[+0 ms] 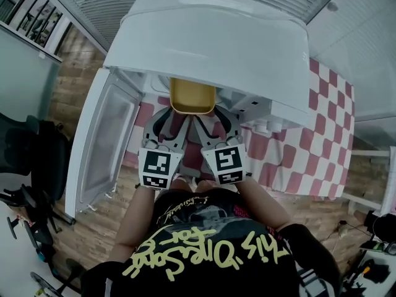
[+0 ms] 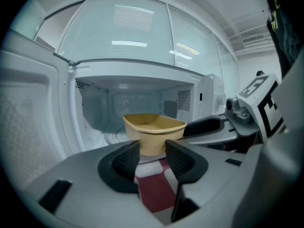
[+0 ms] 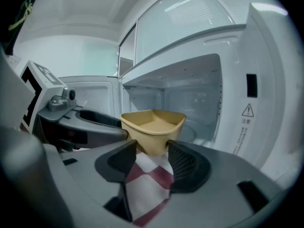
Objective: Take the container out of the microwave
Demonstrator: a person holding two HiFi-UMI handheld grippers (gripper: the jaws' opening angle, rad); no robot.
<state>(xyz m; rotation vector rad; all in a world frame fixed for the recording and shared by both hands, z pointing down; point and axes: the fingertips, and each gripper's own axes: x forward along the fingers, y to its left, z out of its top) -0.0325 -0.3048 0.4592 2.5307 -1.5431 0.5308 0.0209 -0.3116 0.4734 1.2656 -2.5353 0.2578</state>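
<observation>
Yellow container sits at the mouth of the white microwave, just under its top front edge, with the door swung wide open to the left. The left gripper and the right gripper come in side by side from the front, each with its dark ribbed pads closed on the container's near lower part. Below the jaws lies a red-and-white checked cloth, and the glass turntable shows in the cavity behind.
</observation>
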